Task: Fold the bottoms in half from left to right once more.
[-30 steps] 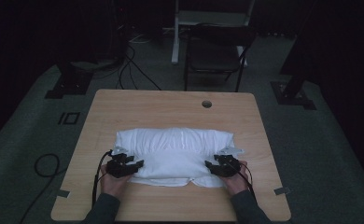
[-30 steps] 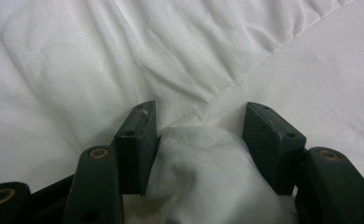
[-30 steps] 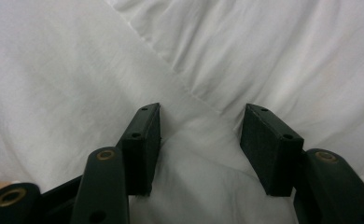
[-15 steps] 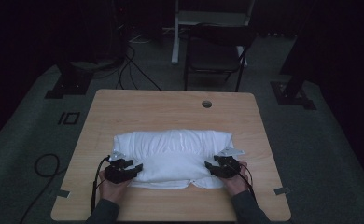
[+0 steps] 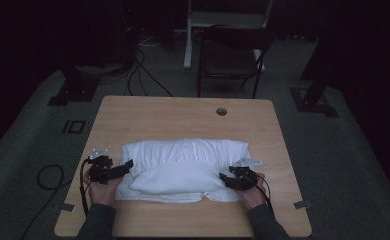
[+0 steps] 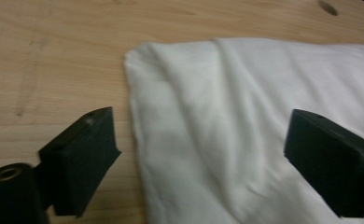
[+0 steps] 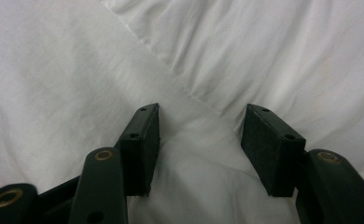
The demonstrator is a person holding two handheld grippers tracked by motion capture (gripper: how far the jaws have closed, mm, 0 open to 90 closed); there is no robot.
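A: What colour is the folded cloth (image 5: 183,167)?
B: Plain white, no print. The table (image 5: 148,117) beneath is light tan with a wood grain.
A: And the claws?
B: Left claw (image 5: 123,167) and right claw (image 5: 226,178) are both matte black

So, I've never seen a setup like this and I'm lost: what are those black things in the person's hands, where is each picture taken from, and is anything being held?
A person sits at a wooden table with a hand-held two-jaw gripper in each hand. One picture looks down from above; the other two come from cameras riding on each gripper. A folded white cloth lies on the table. The left gripper has just been opening; its jaws stand wide over the cloth's edge, gripping nothing. The right gripper is open too, its jaws apart with cloth bunched loosely between them.
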